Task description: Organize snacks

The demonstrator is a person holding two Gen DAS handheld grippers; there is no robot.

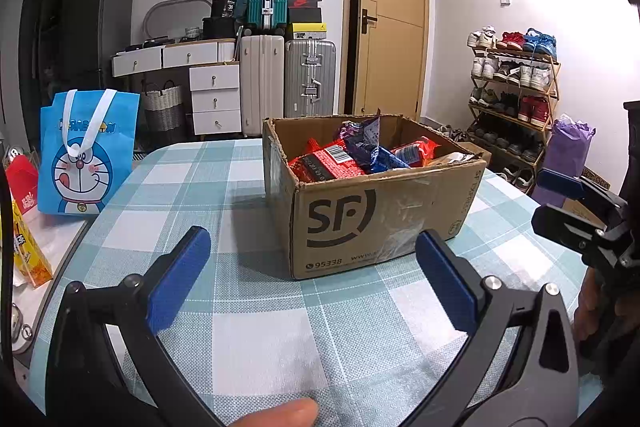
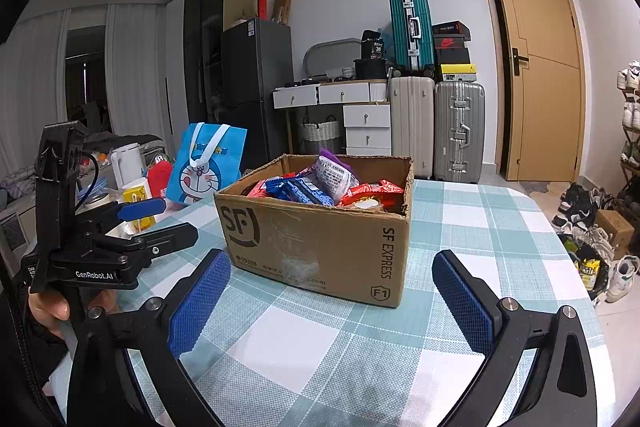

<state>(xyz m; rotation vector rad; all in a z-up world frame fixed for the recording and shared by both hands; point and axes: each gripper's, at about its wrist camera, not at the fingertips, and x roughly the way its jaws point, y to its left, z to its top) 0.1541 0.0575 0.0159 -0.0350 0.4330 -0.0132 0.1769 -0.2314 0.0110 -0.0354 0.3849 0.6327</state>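
An open SF Express cardboard box (image 1: 372, 219) stands on the checked tablecloth (image 1: 260, 339), full of red, blue and purple snack packets (image 1: 360, 155). It also shows in the right wrist view (image 2: 320, 243), with the packets (image 2: 320, 187) heaped inside. My left gripper (image 1: 312, 279) is open and empty, just in front of the box. My right gripper (image 2: 332, 299) is open and empty, also short of the box. The left gripper shows at the left of the right wrist view (image 2: 160, 223); the right gripper shows at the right edge of the left wrist view (image 1: 560, 203).
A blue Doraemon tote bag (image 1: 86, 151) stands off the table's left edge, beside a red bag (image 1: 22, 179) and a yellow carton (image 1: 28, 251). Suitcases (image 1: 288, 83), drawers and a door stand behind. A shoe rack (image 1: 516, 95) stands at the right.
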